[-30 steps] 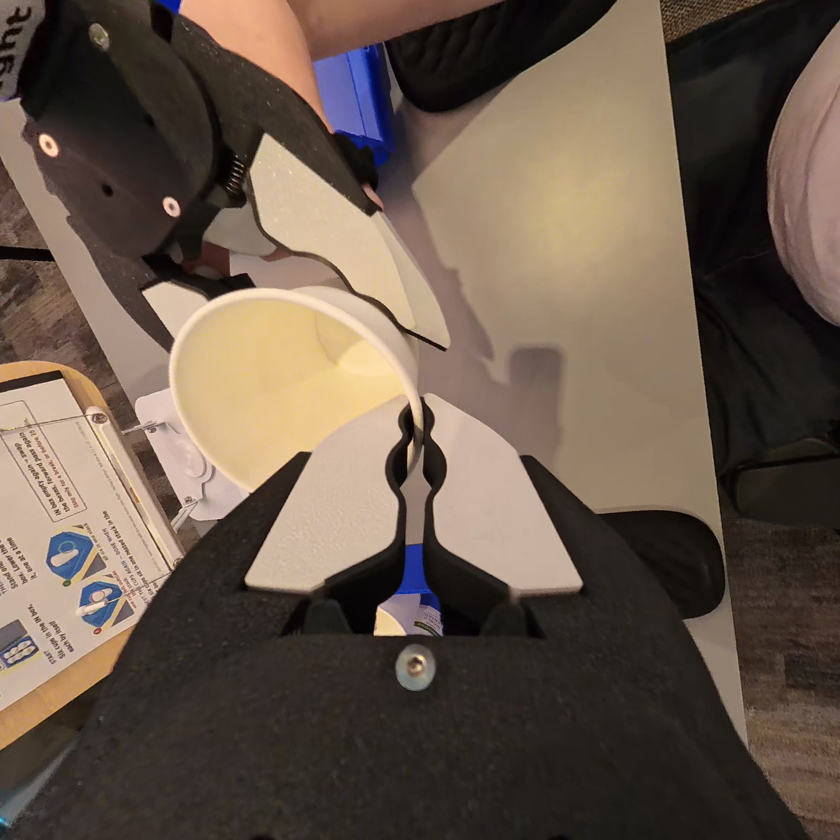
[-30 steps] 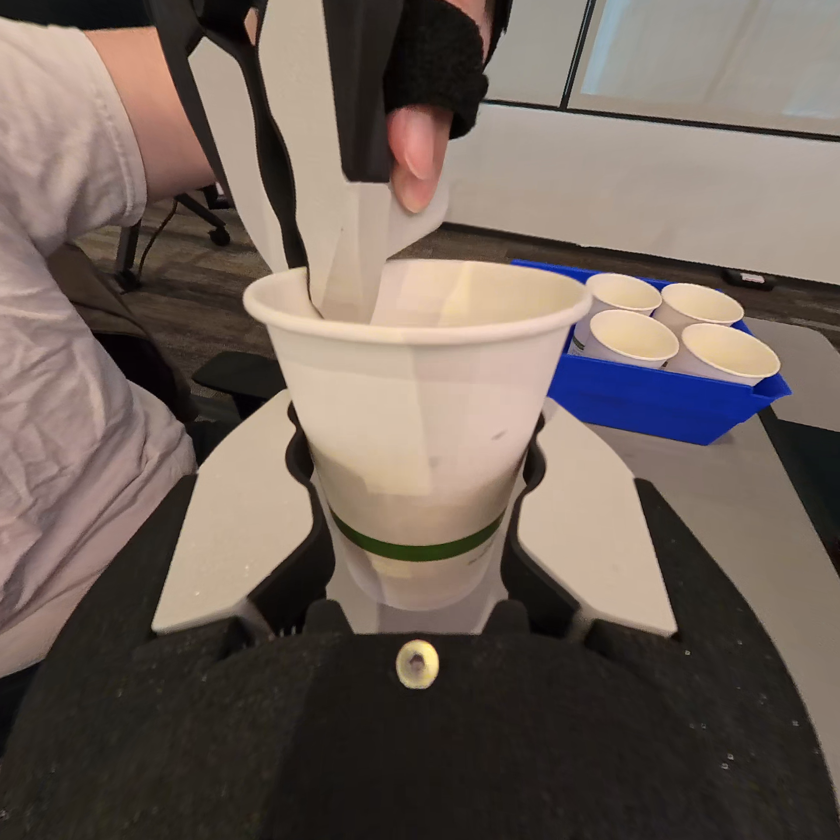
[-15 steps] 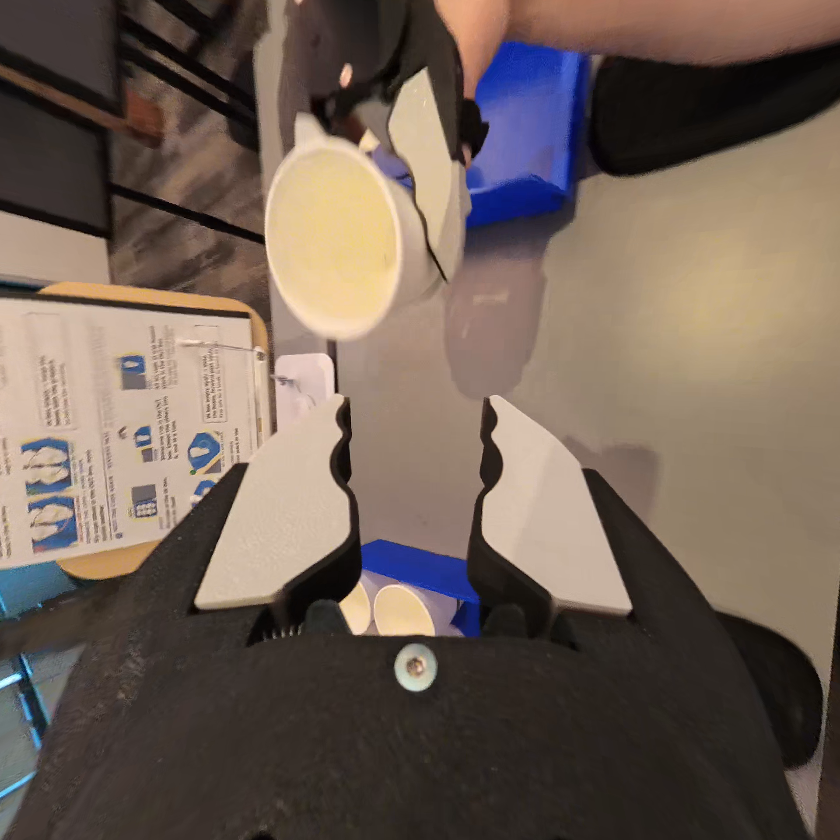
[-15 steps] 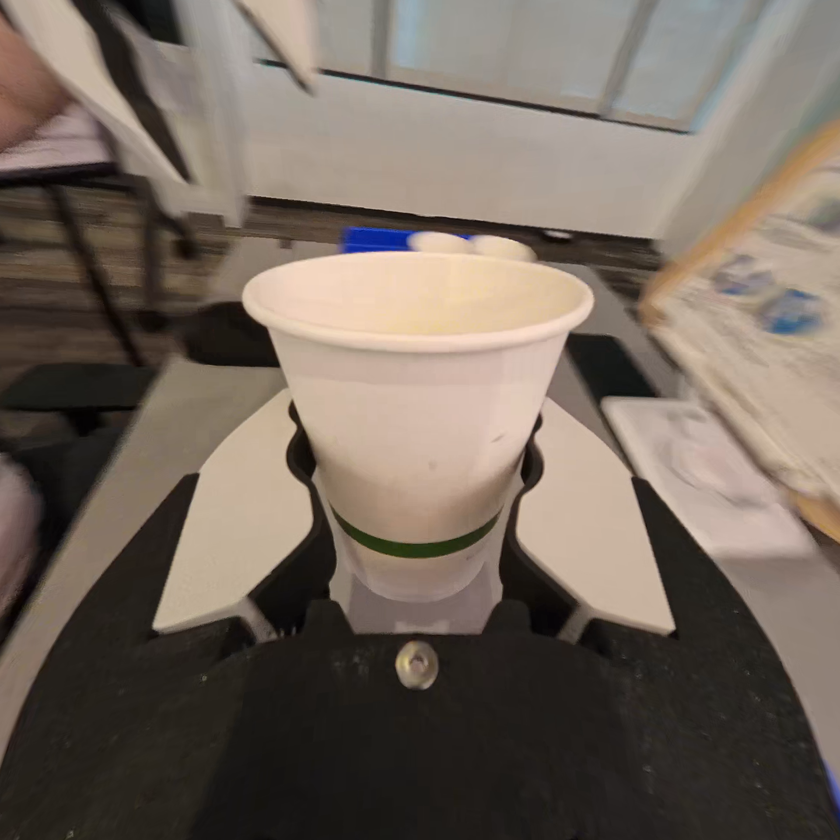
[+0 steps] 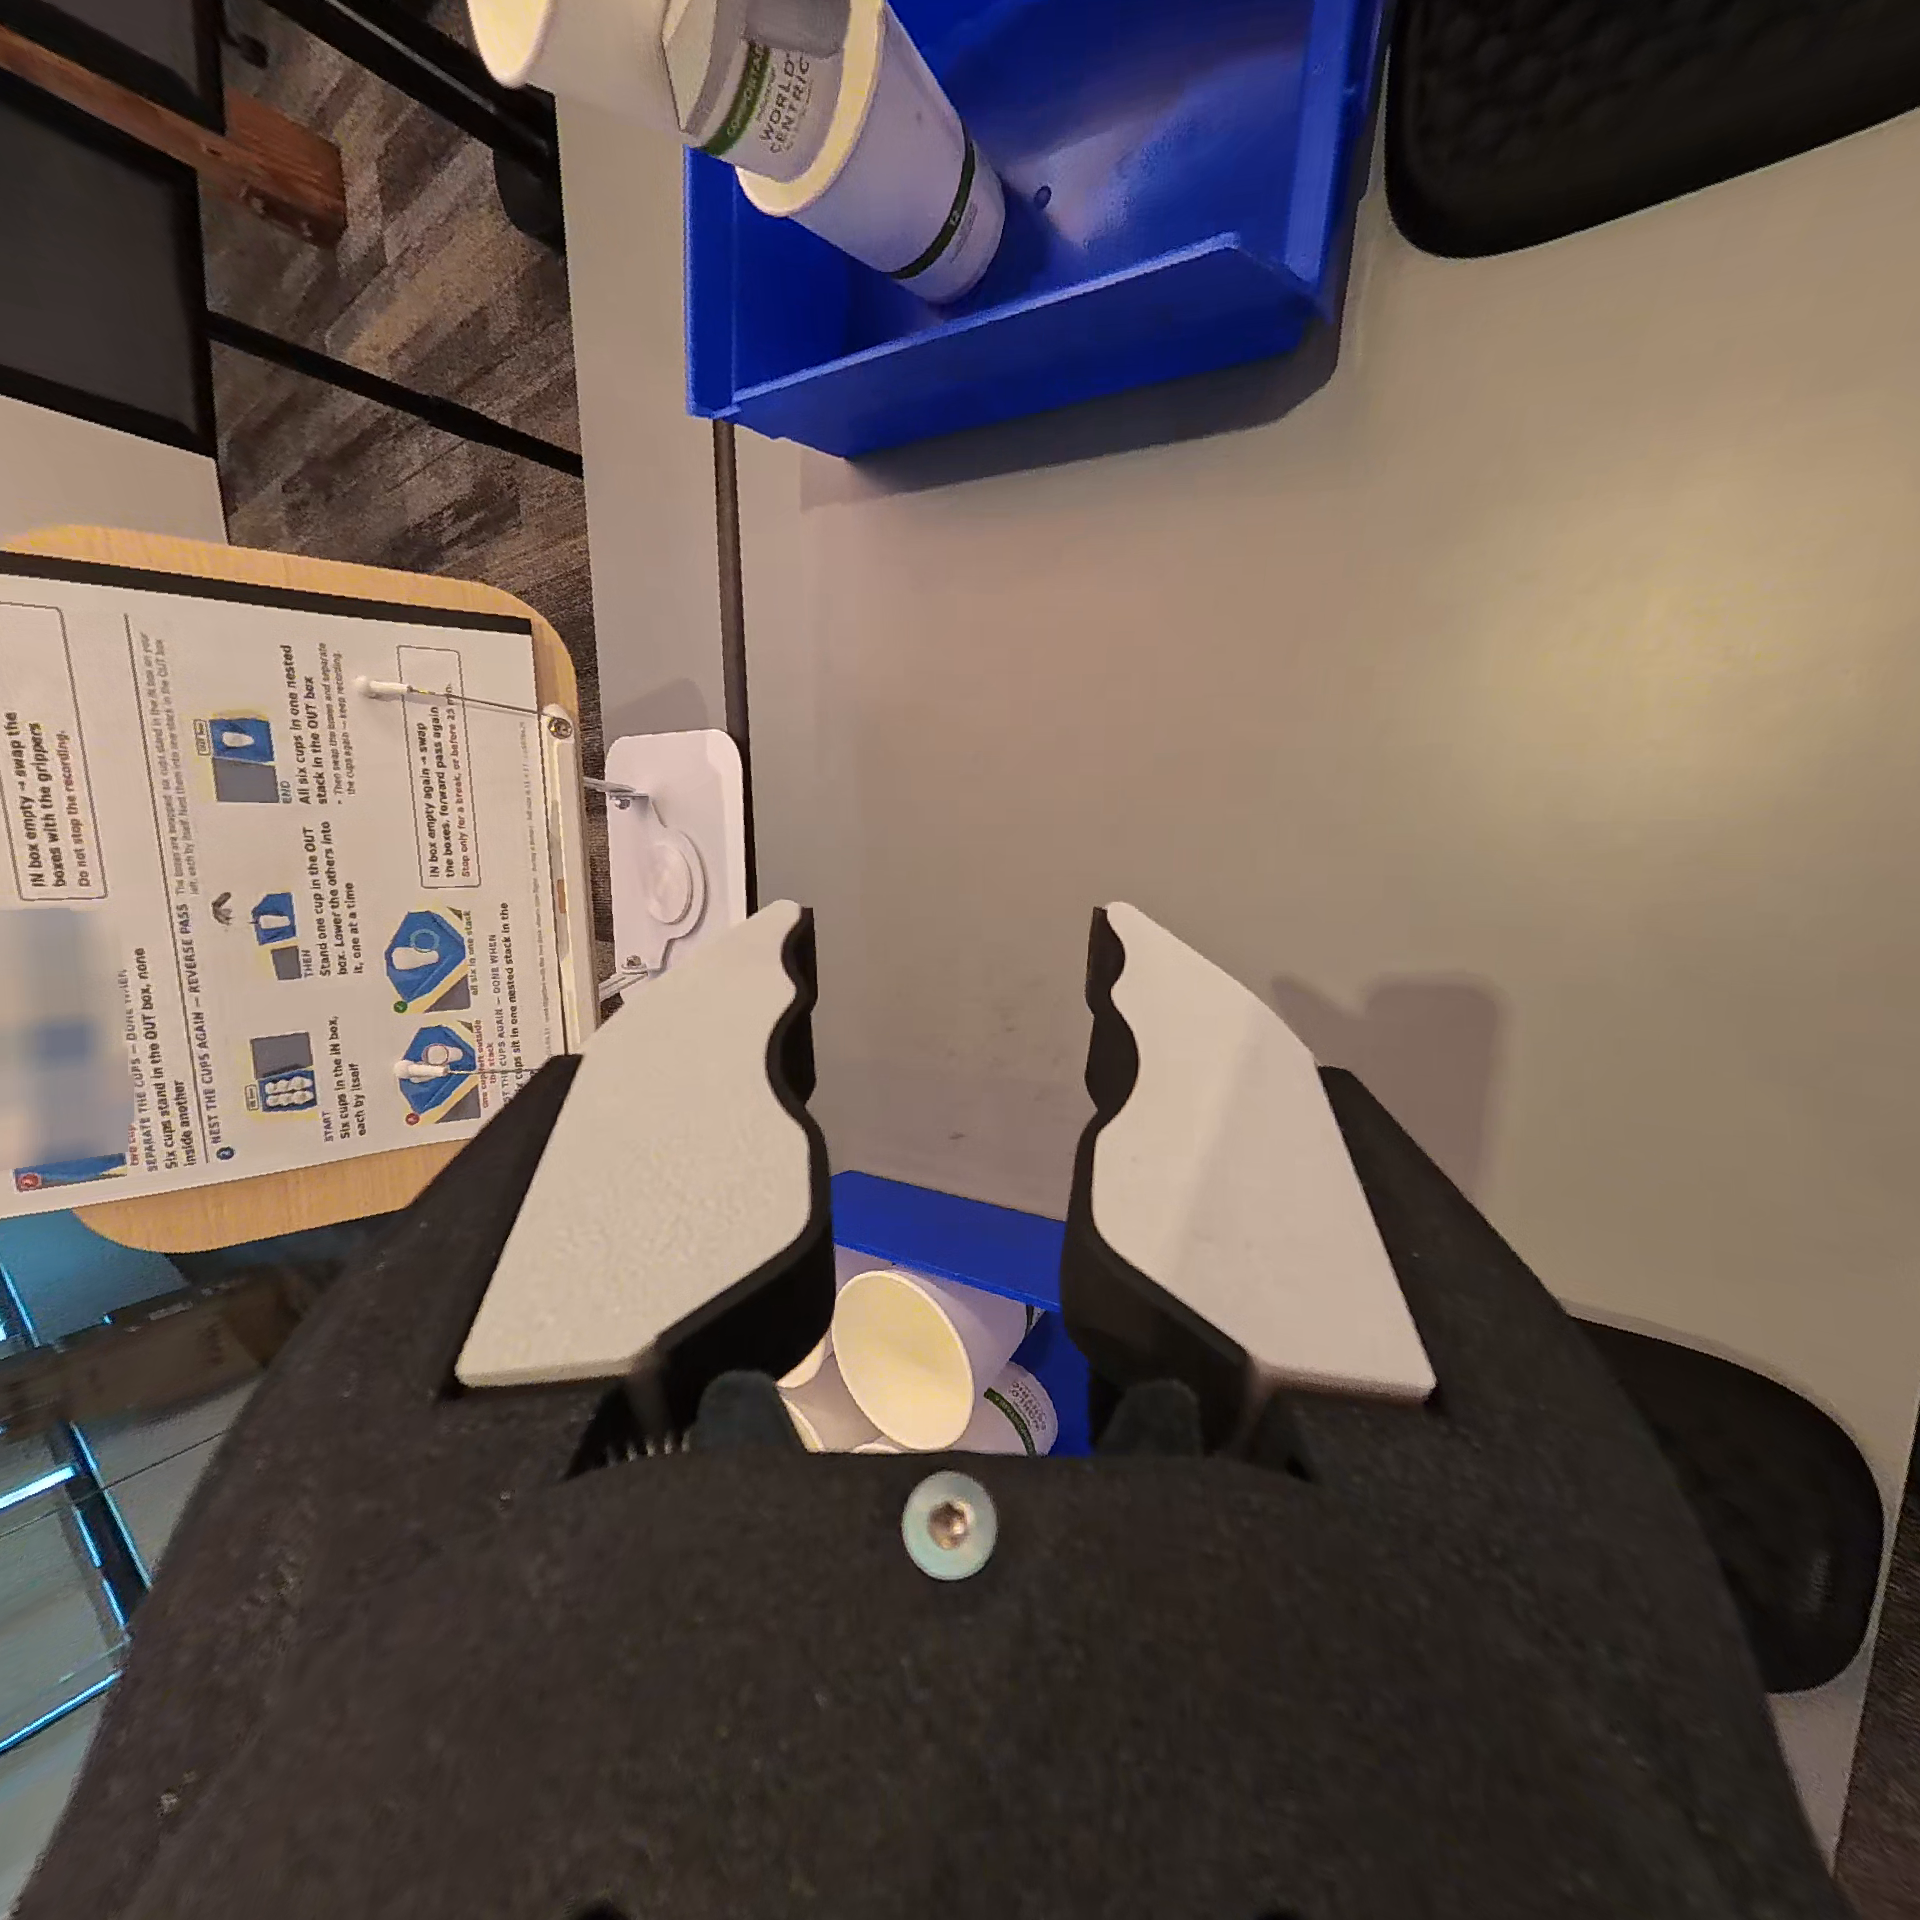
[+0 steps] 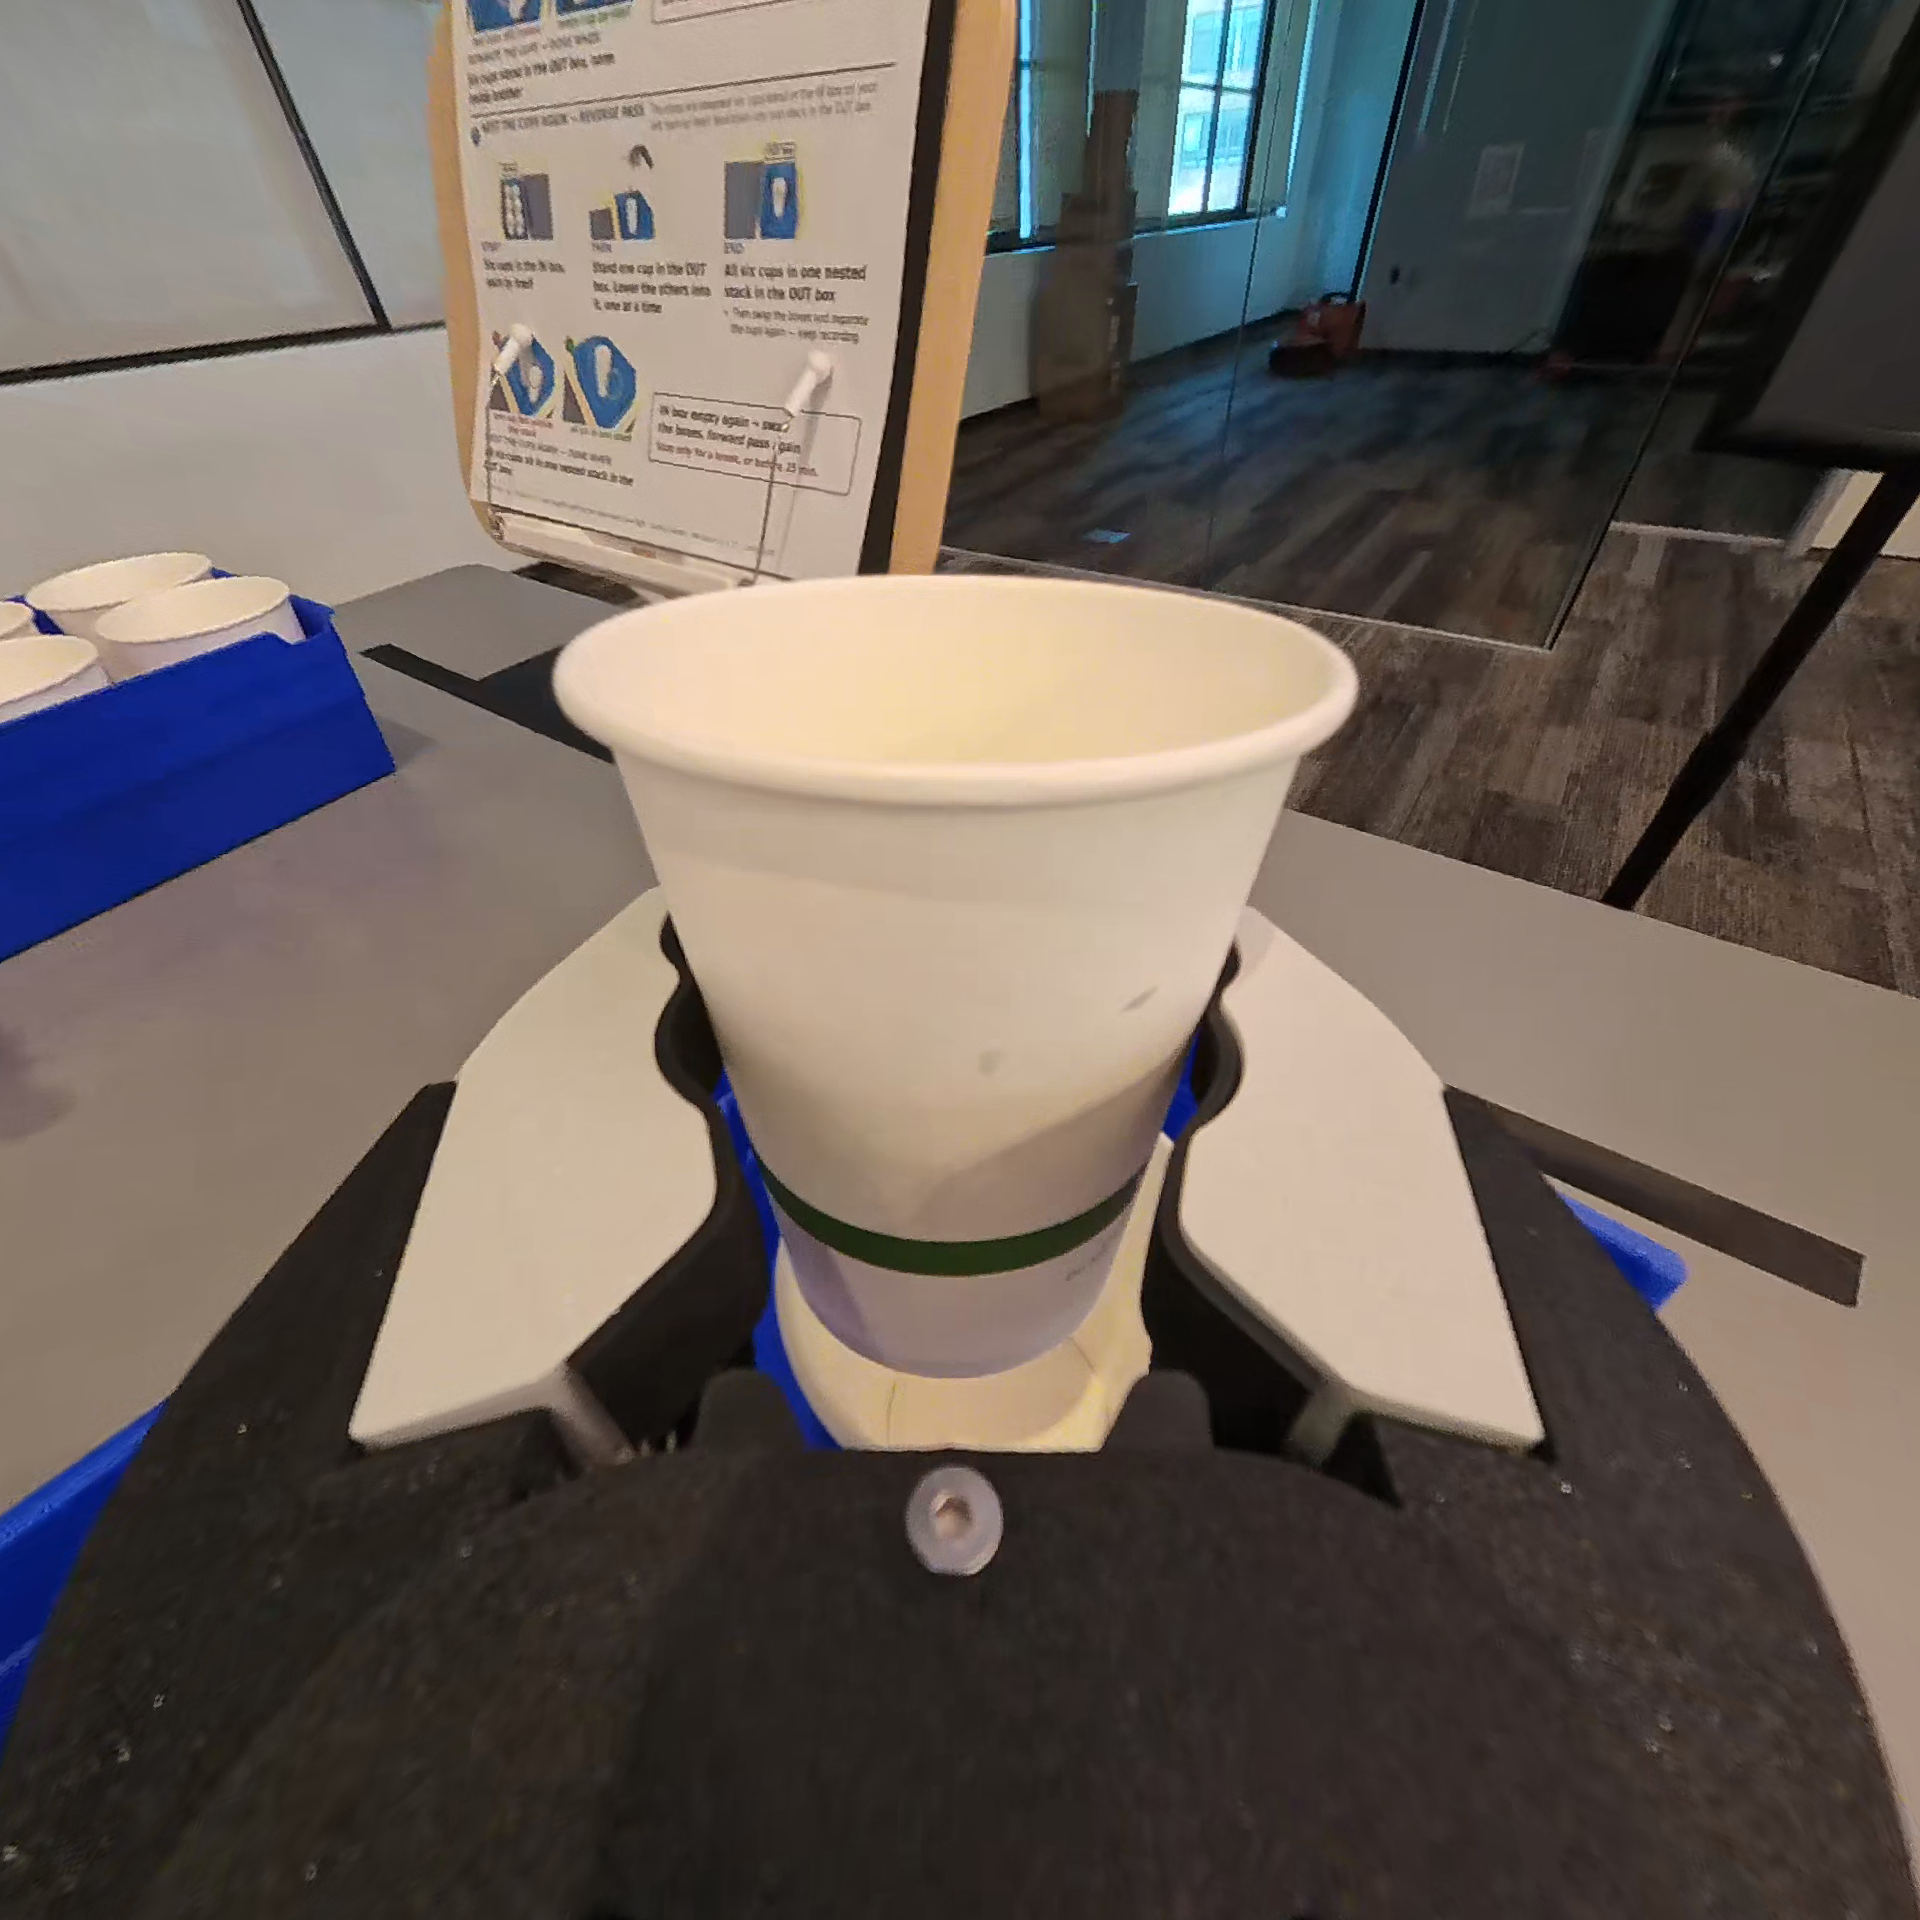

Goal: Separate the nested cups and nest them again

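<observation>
The right hand-held gripper (image 6: pixel 951 1049) holds a white paper cup (image 6: pixel 951 883) tight between its two fingers. The cup stands upright with its mouth up. A second ago the left hand-held gripper pinched the rim of this cup, and both were up in front of the person. Now the two have moved well apart.

The held cup now hangs over a blue bin (image 5: pixel 1039 239). Its bottom sits just inside the mouth of another cup (image 6: pixel 966 1403) that stands in that bin. I cannot tell if the two cups touch yet. It looks like the nesting part of the job, and the cup seems ready to go down into the one below.

The left hand-held gripper (image 5: pixel 945 1023) is wide open and holds nothing. It hovers over the grey bench (image 5: pixel 1299 727). Under it is the other blue bin (image 6: pixel 177 727) with loose cups (image 6: pixel 156 613) standing by themselves. I think it may go for one of those next.

A clipboard (image 6: pixel 940 312) with a printed sheet stands at the back edge of the bench.
</observation>
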{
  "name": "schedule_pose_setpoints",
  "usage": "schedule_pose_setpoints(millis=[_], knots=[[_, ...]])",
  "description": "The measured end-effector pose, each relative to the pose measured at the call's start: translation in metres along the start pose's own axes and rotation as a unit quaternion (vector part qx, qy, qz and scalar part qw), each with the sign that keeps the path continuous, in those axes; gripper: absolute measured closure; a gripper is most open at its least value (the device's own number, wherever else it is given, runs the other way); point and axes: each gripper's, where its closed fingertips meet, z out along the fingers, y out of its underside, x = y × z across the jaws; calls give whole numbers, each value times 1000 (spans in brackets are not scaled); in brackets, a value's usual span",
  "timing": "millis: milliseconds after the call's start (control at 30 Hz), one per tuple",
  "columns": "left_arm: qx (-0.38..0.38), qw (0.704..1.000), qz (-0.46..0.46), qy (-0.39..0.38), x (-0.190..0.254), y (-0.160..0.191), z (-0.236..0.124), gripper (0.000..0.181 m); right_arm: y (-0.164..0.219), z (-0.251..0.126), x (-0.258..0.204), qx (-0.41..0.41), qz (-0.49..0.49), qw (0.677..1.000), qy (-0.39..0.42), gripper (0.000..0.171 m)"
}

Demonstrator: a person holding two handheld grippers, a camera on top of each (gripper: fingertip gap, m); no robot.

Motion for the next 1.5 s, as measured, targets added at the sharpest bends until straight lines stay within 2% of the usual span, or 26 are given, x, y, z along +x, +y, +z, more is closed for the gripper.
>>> schedule_pose_setpoints(millis=[300, 500, 567, 867, 967, 1133, 1300, 1367, 1500], knots=[[-7, 1000, 9, 11, 6, -1, 2, 132, 26, 3, 6, -41, 13, 999, -12, 80], [4, 1000, 2, 2, 1, -5, -2, 132, 48, -4, 4, -119, -4, 993, -22, 79], [3, 1000, 3, -1, -1, -5, -3, 132, 53, -5, 1, -145, -9, 989, -23, 72], [-4, 1000, -13, -22, -11, 7, -13, 131, 31, -11, -6, -154, -56, 987, 6, 60], [-57, 996, -48, -44, -27, 51, -13, 130, 12, -18, -14, -129, -69, 989, 3, 61], [-198, 969, -141, -40, -27, 182, 2, 130, -15, -28, -29, -86, -109, 990, -4, 63], [-283, 940, -191, -17, -7, 274, 26, 134, -24, -27, -39, -71, -120, 990, -16, 64], [-281, 939, -198, -15, -4, 289, 39, 135, -23, -26, -39, -71, -123, 990, -17, 64], [-265, 952, -156, -3, -1, 290, 69, 139, -15, -23, -37, -84, -116, 990, -20, 65]])
